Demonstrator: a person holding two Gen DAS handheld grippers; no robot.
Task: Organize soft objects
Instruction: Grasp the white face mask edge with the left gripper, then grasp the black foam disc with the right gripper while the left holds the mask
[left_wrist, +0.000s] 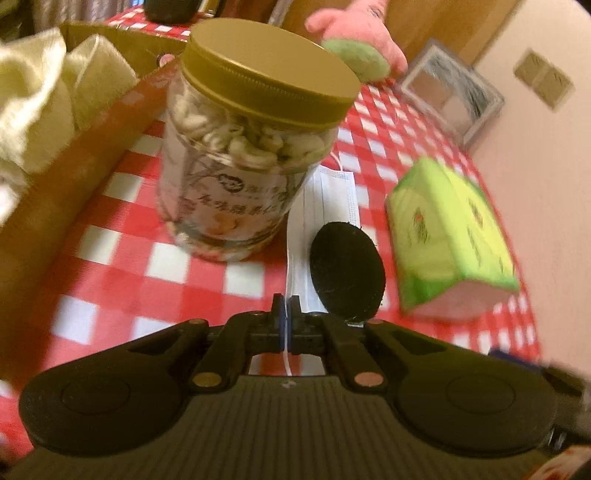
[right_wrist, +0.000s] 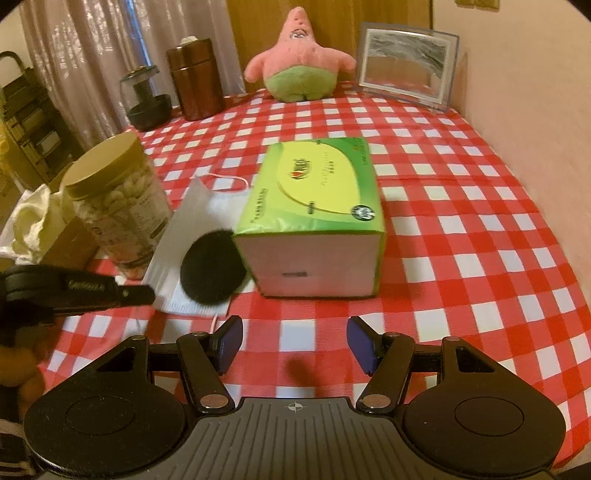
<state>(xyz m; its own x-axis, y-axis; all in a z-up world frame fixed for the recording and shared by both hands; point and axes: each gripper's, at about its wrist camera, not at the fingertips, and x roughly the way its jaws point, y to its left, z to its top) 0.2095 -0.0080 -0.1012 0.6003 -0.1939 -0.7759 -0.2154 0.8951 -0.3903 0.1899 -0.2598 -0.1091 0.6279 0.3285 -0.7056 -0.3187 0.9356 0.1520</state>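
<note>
Tongs inventory: your left tongs (left_wrist: 285, 306) are pressed together on the white ear loop (left_wrist: 286, 356) of the face mask (left_wrist: 325, 206); your right tongs (right_wrist: 294, 341) stand spread and hold nothing.

Ahead of your left tongs, the mask lies flat on the red-checked tabletop (right_wrist: 461, 229) with a black round pad (left_wrist: 347, 271) resting on it. Ahead and left stands a gold-lidded jar (left_wrist: 243, 147); further left, a cardboard box (left_wrist: 74, 177) containing cream cloth (left_wrist: 33, 107). Ahead and right lies a green tissue pack (right_wrist: 314, 218), which sits directly ahead of your right tongs, touching the pad's edge. Far beyond it, at the tabletop's back edge, a pink star plush (right_wrist: 299, 62) sits upright beside a framed picture (right_wrist: 406, 66) to its right.
</note>
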